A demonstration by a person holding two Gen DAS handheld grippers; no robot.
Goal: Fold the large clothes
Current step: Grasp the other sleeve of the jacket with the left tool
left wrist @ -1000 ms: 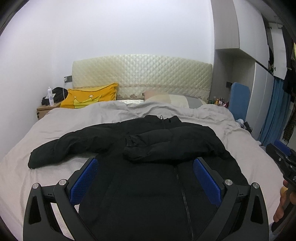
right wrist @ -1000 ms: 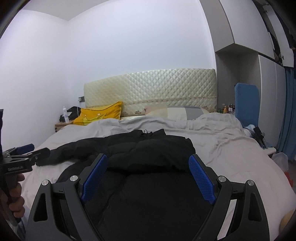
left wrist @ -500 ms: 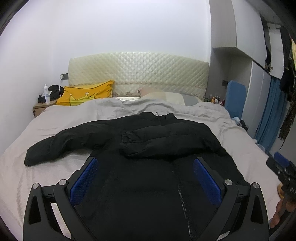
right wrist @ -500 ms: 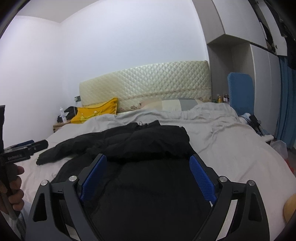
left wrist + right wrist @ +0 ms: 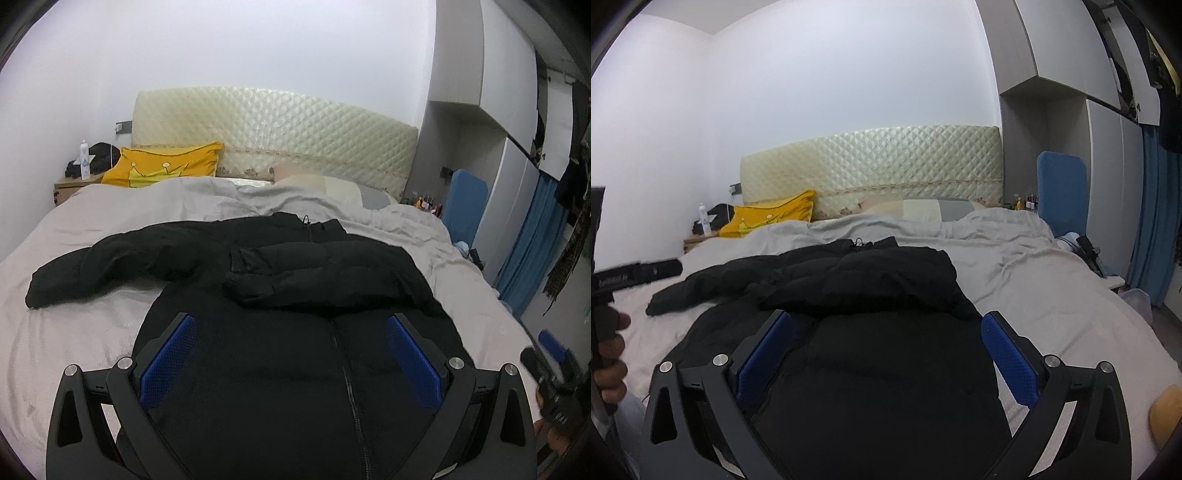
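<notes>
While the left gripper hangs over the jacket with jaws wide apart and empty, the coat's hem runs out of the left wrist view below. It lies zip-up on the bed, one sleeve folded across the chest, the other stretched out leftward. At the right edge the right gripper is blurred and cut off.

From the right wrist view, the right gripper also stands open over the jacket, gripping nothing. The left gripper shows only partly at the left edge, smeared, its jaws unreadable there.
</notes>
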